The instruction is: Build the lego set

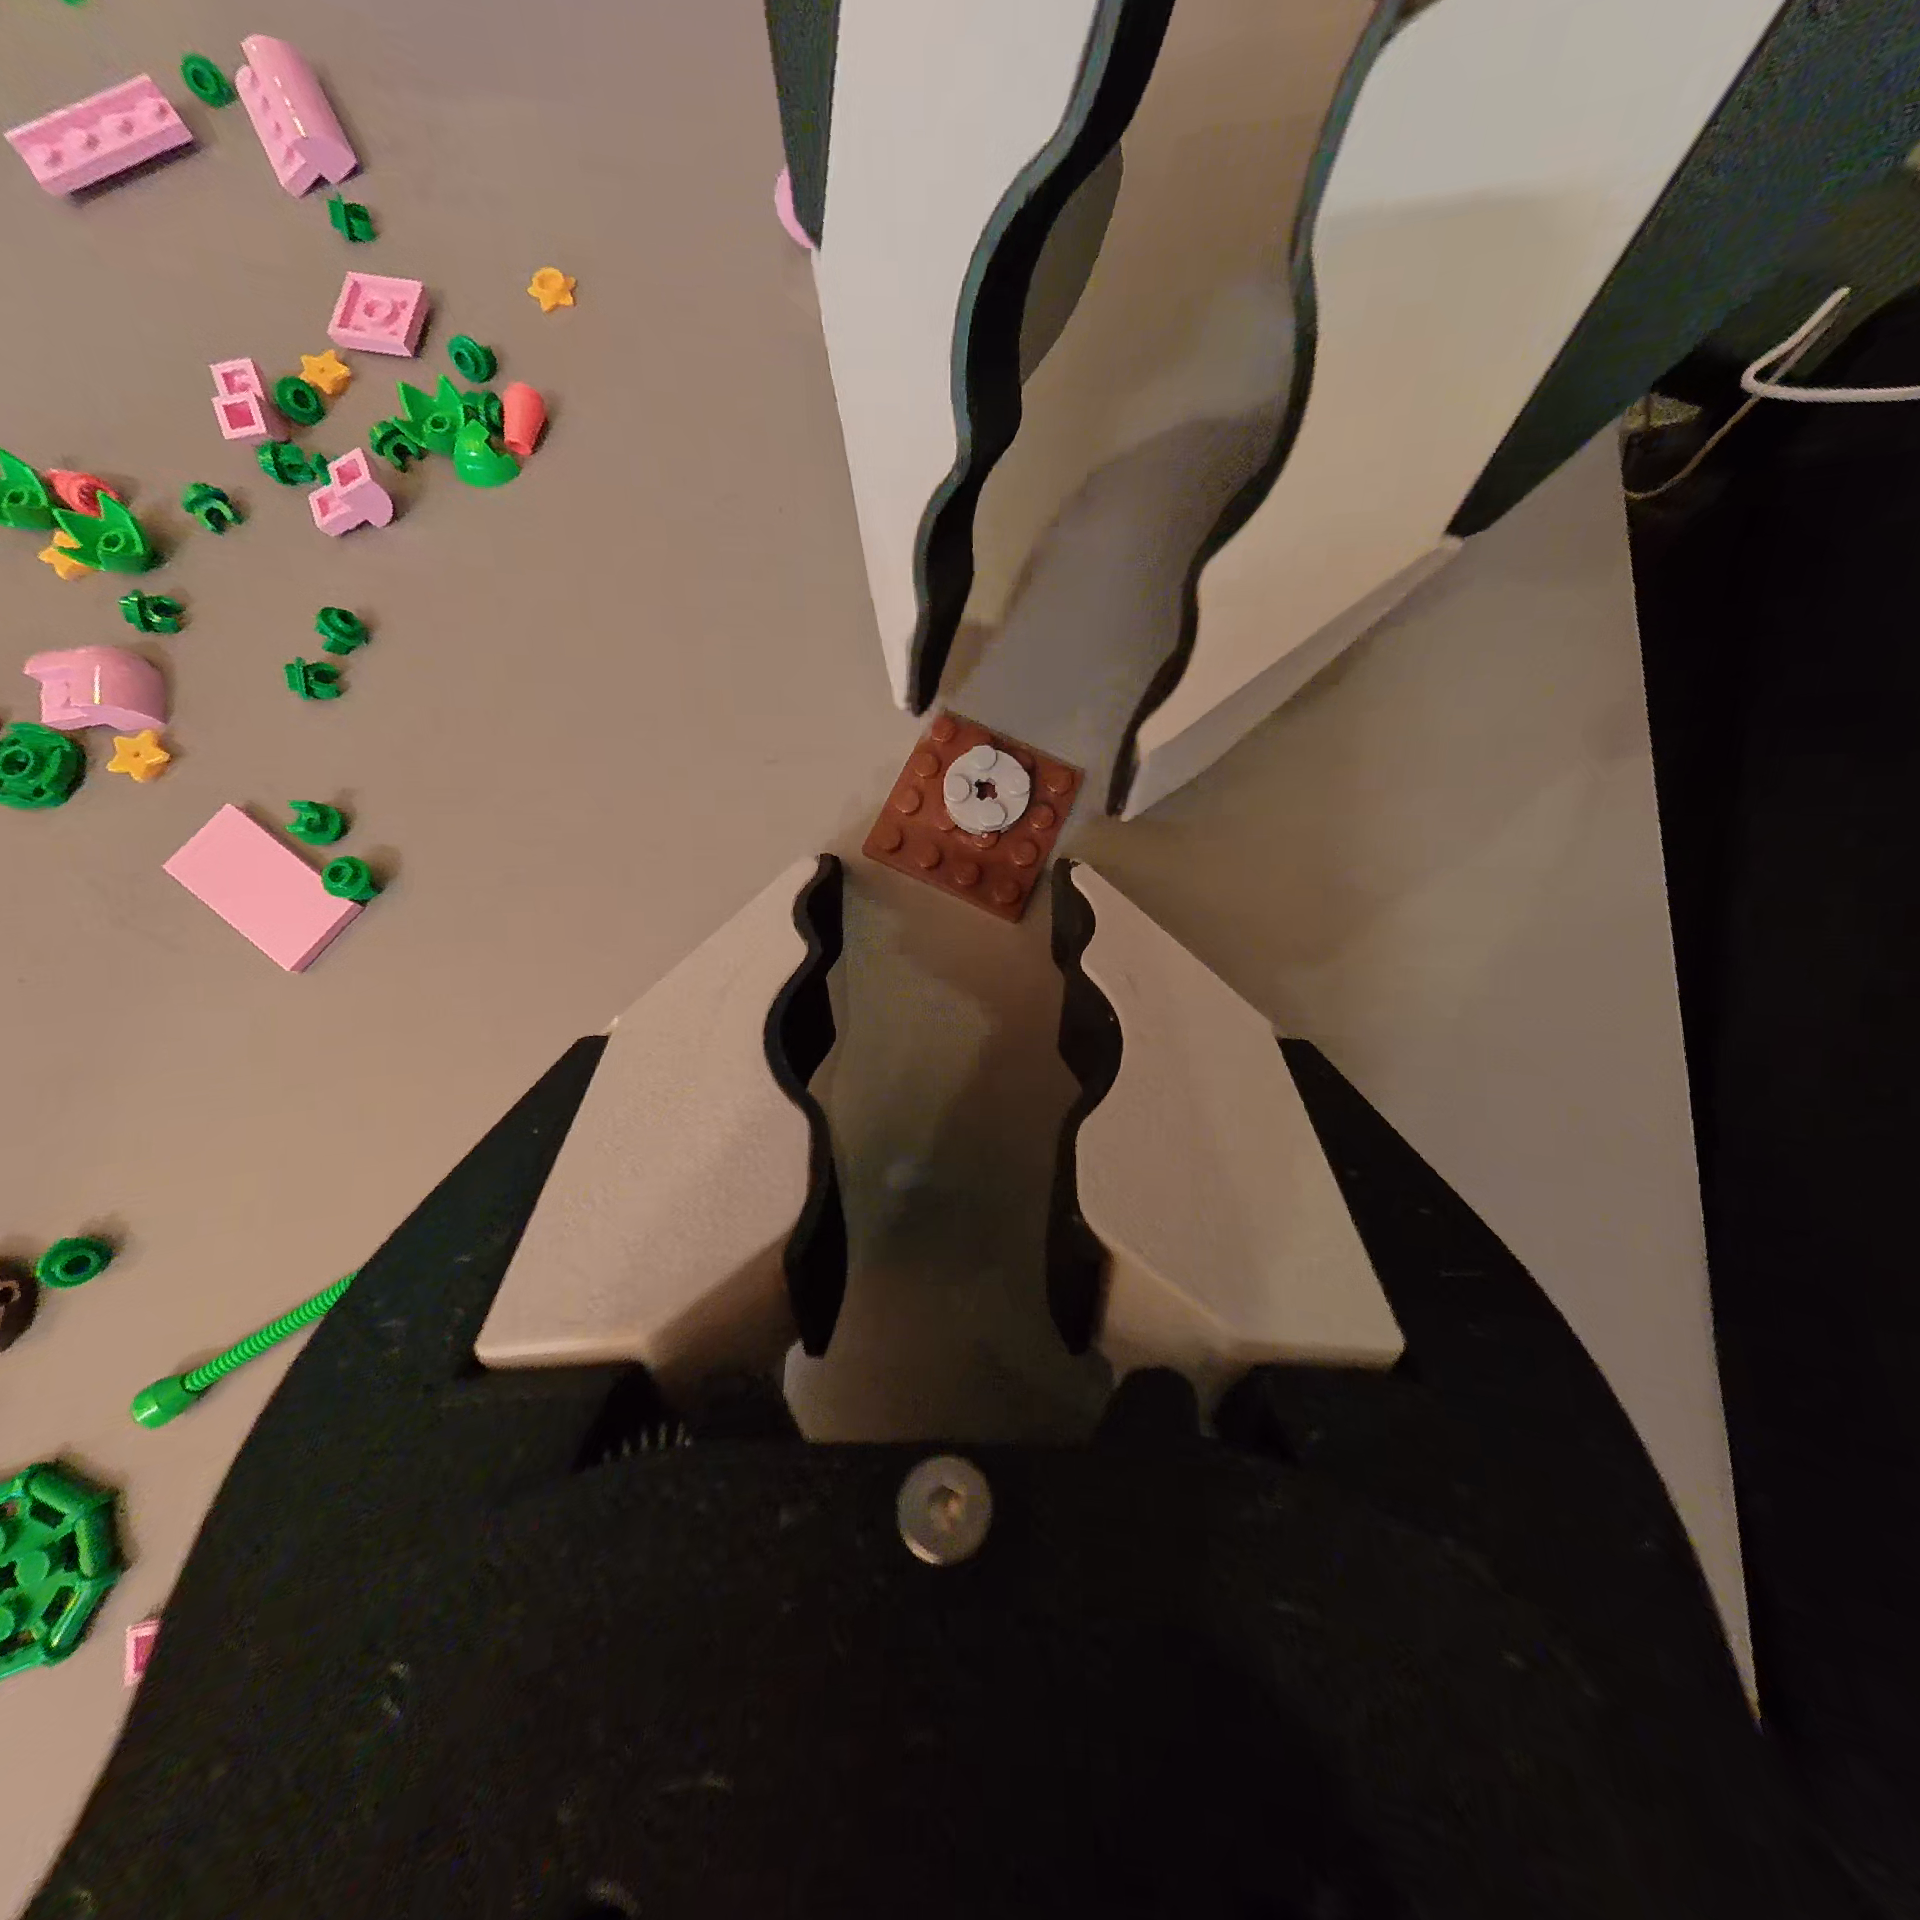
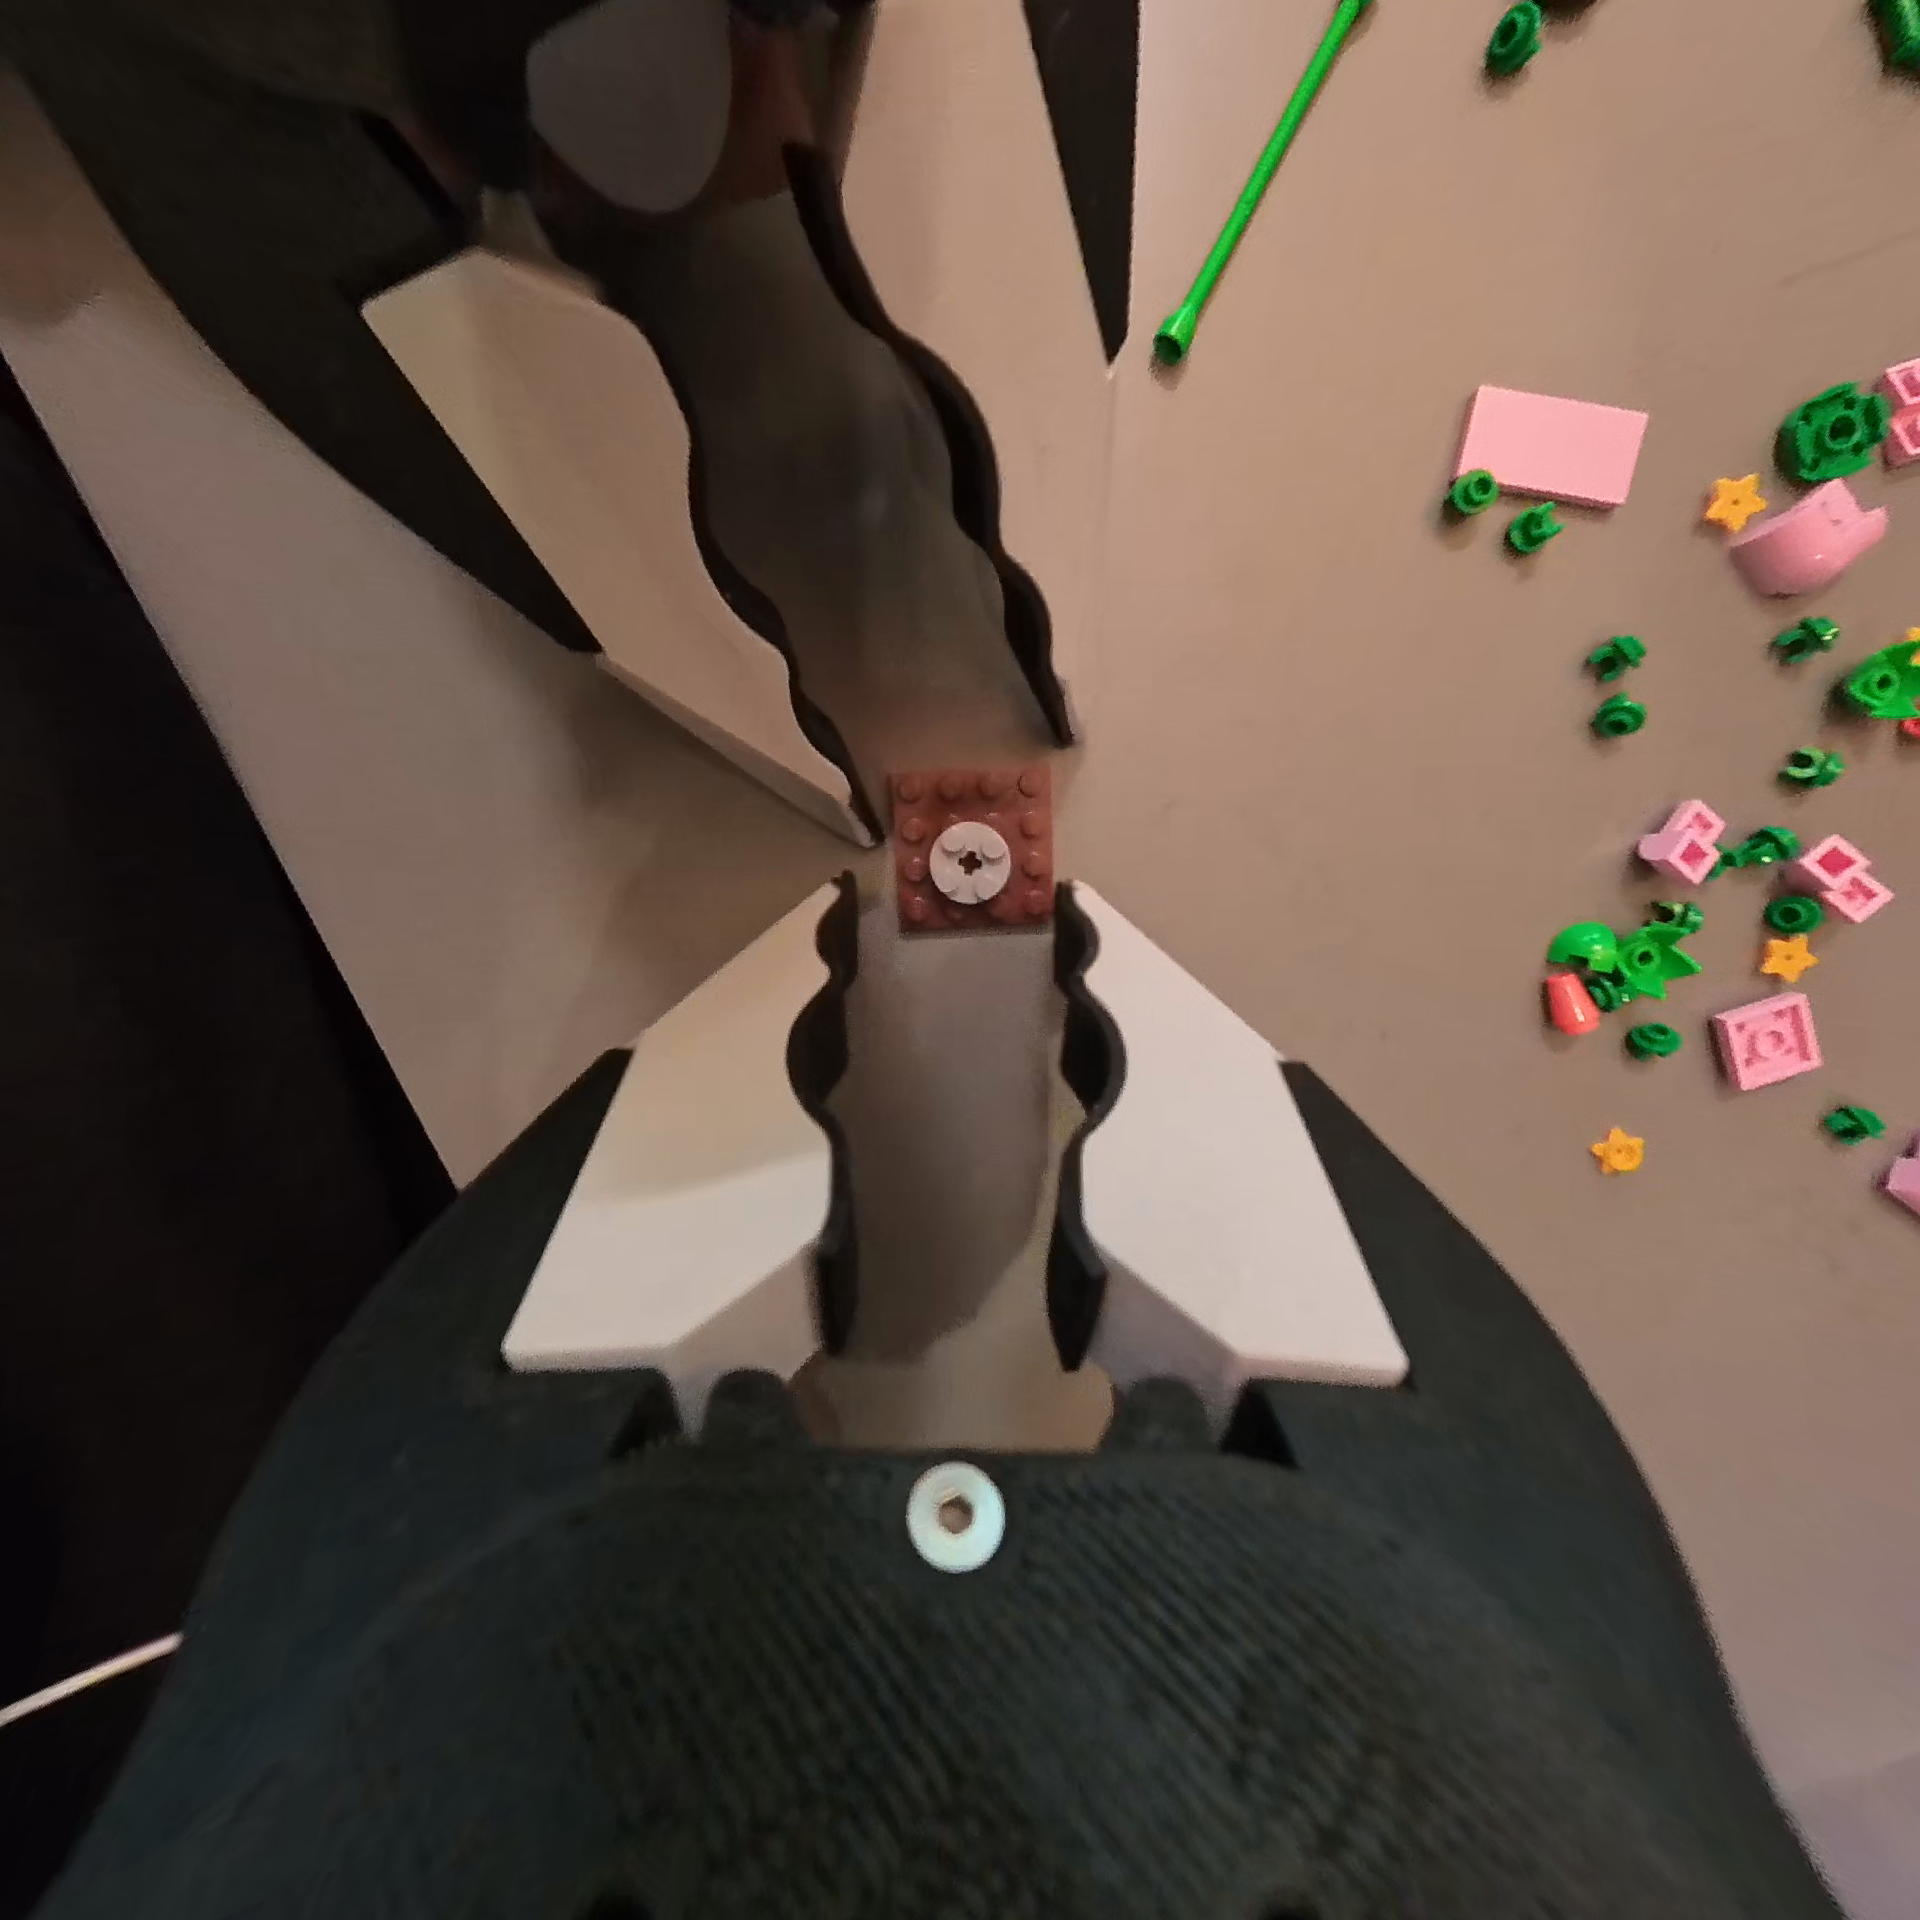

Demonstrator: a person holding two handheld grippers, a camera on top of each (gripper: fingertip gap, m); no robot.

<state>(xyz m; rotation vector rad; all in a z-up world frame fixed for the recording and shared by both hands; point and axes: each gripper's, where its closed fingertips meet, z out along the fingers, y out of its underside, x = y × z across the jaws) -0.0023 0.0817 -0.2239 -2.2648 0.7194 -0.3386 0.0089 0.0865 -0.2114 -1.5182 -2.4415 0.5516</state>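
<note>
Converging on the brown plate (image 1: 971, 819) from opposite sides, the left gripper (image 1: 940, 883) and right gripper (image 2: 956, 904) are both standing spread about as wide as the plate, fingertips at its corners, neither one clamping it. The plate is lying flat on the grey table (image 1: 582, 1039), carrying a grey round piece (image 1: 987, 790) on its middle studs. Any uneven squeeze is likely risking a skid or tilt, and the four crowded tips may be knocking one another off line.
</note>
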